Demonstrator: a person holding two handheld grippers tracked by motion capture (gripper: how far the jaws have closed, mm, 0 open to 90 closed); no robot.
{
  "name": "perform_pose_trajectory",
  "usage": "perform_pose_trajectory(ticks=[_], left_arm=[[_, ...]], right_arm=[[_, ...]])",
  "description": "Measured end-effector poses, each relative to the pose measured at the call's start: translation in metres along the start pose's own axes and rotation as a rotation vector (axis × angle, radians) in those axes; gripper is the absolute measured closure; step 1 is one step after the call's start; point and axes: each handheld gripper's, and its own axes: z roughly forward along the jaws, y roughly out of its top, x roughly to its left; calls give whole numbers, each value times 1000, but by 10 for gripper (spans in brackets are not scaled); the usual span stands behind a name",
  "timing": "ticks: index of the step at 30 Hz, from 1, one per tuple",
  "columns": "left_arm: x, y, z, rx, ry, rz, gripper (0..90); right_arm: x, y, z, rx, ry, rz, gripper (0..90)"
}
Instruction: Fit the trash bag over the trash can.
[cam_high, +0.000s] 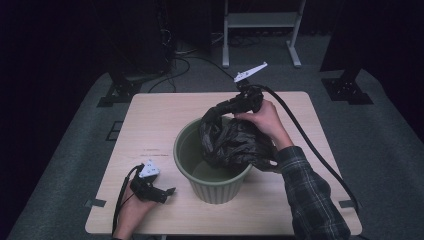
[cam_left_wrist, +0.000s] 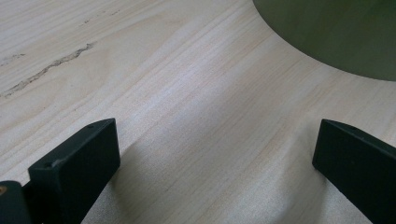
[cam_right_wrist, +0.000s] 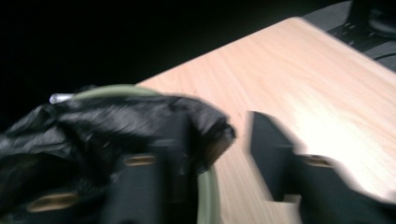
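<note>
Bag (cam_high: 232, 142) in bin (cam_high: 187, 165), centre table (cam_high: 150, 130)

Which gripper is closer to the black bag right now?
Right. The right gripper is at the black bag, at its edge over the green bin's far rim. The left gripper rests open on the table, left of the bin.

I see a glossy, crinkled plastic bag (cam_high: 232, 142), a matt ribbed bin (cam_high: 215, 186), and a smooth pale wood table (cam_high: 150, 125).

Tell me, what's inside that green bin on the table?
A crumpled black plastic bag fills the right half of the green bin and spills over its rim. The left half shows bare green wall and floor. Whatever lies under the bag is covered.
</note>
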Motion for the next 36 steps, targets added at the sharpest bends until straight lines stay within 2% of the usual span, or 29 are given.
perform_pose_trajectory(ticks=[1, 2, 4, 6, 9, 10, 12, 15, 21, 25, 32, 36], left_arm=[[0, 0, 0, 0, 0, 0, 0], [0, 0, 0, 0, 0, 0, 0], [0, 0, 0, 0, -1, 1, 0], [0, 0, 0, 0, -1, 1, 0], [0, 0, 0, -1, 1, 0, 0], [0, 0, 0, -1, 1, -1, 0], [0, 0, 0, -1, 1, 0, 0], [0, 0, 0, -1, 1, 0, 0], [0, 0, 0, -1, 0, 1, 0], [0, 0, 0, -1, 0, 1, 0], [0, 0, 0, -1, 0, 0, 0], [0, 0, 0, -1, 1, 0, 0]], right_arm=[[2, 0, 0, -9, 2, -12, 828], [4, 0, -1, -13, 18, -26, 871], [11, 1, -3, -20, 23, -49, 890], [19, 3, -4, -16, 51, -65, 894], [32, 4, -2, 30, 75, -92, 895], [38, 4, 1, 63, 83, -106, 892], [47, 5, 8, 107, 108, -133, 814], [54, 5, 10, 106, 121, -138, 654], [50, -2, -20, 17, 56, -105, 529], [49, -14, -43, -16, 13, -95, 499], [55, -48, -86, -55, -39, -84, 474], [58, -67, -106, -83, -58, -61, 455]])
